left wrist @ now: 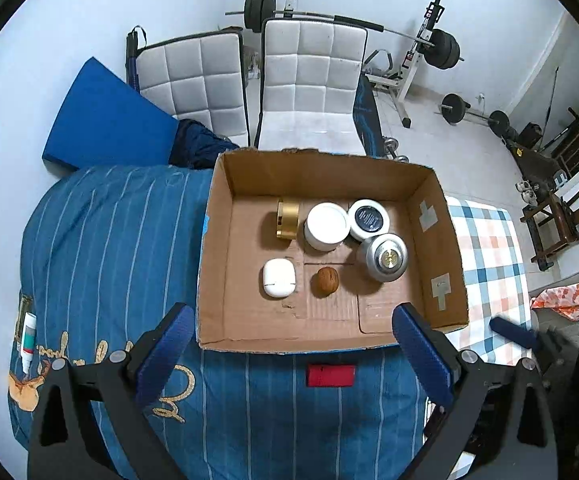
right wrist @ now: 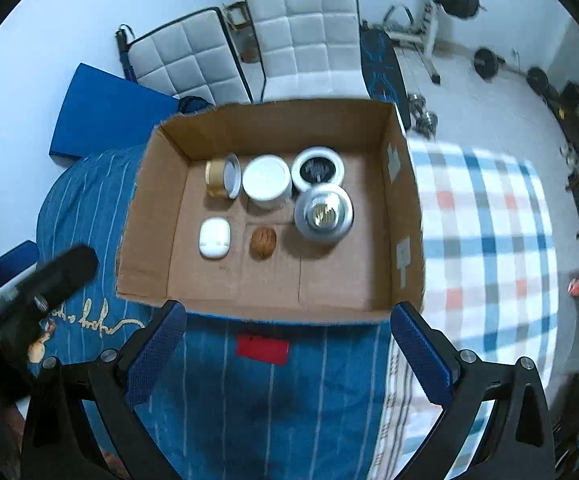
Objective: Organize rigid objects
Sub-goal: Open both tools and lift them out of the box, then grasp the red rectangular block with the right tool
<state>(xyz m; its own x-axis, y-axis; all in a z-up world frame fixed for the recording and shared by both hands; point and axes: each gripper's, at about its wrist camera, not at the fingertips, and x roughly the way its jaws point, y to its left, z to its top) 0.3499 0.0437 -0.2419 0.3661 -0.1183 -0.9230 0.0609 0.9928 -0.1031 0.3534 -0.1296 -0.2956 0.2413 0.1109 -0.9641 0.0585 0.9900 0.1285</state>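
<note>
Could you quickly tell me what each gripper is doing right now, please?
Left gripper: open, holding nothing.
Right gripper: open, holding nothing.

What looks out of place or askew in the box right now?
In the cardboard box, the gold jar lies on its side while the other jars stand upright. Outside, a small white tube is left on the blue bedspread, not boxed.

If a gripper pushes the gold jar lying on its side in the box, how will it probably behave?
The gold jar lies on its round wall, so it would probably roll. It looks rigid and smooth, perhaps slippery. The white jar beside it may stop it.
</note>
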